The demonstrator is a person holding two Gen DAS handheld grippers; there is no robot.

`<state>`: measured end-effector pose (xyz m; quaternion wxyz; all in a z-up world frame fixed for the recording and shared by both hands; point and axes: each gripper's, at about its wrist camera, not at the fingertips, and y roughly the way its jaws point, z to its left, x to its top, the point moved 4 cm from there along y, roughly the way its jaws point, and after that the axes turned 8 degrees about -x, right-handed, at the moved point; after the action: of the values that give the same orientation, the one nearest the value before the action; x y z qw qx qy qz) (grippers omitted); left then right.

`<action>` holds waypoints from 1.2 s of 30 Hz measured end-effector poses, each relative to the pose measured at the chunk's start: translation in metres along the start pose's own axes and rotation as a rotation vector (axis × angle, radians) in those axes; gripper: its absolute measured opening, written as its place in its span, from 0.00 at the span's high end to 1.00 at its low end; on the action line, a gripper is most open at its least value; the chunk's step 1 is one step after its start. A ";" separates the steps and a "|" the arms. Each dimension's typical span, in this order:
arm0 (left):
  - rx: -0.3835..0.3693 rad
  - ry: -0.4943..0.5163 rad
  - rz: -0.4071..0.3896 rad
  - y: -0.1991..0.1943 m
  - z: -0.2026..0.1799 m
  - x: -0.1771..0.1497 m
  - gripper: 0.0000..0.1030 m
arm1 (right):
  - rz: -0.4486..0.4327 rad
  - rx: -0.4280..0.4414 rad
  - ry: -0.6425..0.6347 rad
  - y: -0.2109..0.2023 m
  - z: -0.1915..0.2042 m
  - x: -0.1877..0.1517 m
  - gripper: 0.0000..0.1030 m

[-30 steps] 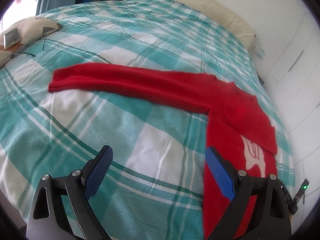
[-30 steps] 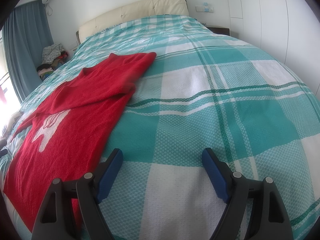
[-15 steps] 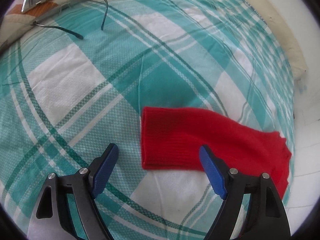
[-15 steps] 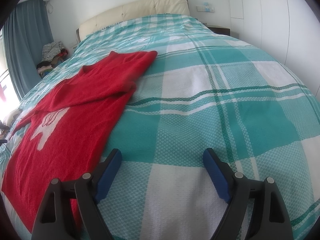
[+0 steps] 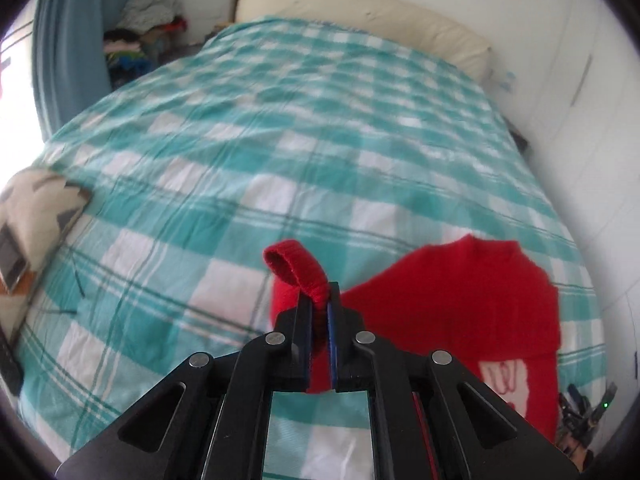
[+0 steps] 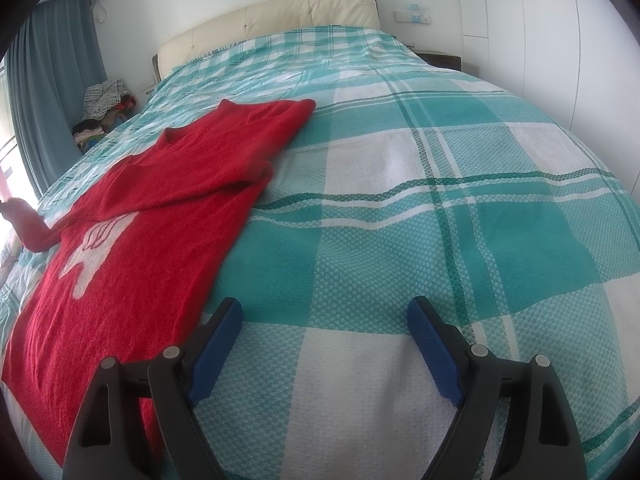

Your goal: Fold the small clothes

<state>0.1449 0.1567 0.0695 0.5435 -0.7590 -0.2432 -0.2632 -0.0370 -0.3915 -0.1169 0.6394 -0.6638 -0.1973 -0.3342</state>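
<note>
Left tool (image 5: 319, 312) has just been closing and now pinches the ribbed cuff of the red knitted sleeve (image 5: 298, 270), lifted off the bed with the teal and white checked cover (image 5: 224, 184). The red knitted sweater with a white figure (image 6: 132, 248) lies flat on this cover, its other sleeve already folded across the chest. To do this fold well, I think the cuff should travel over the sweater body and come down flat, without dragging the body sideways. Right tool (image 6: 324, 330) waits with jaws apart and empty, just beside the sweater's hem edge, and it could press the body if it slips.
</note>
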 end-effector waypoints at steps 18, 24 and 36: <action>-0.256 0.336 0.227 0.132 -0.278 -0.076 0.25 | 0.004 0.007 0.000 0.000 -0.001 0.001 0.17; -0.057 0.270 0.191 0.111 -0.189 -0.105 0.12 | 0.008 0.001 -0.007 0.000 0.000 0.001 0.16; 0.102 0.089 0.008 0.072 -0.076 -0.195 0.08 | 0.035 0.272 0.276 -0.025 0.005 0.088 0.23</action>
<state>0.0364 0.0475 -0.0897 0.5928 -0.7190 -0.2289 -0.2816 0.0084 -0.3986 -0.0379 0.7498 -0.5226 -0.1394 -0.3810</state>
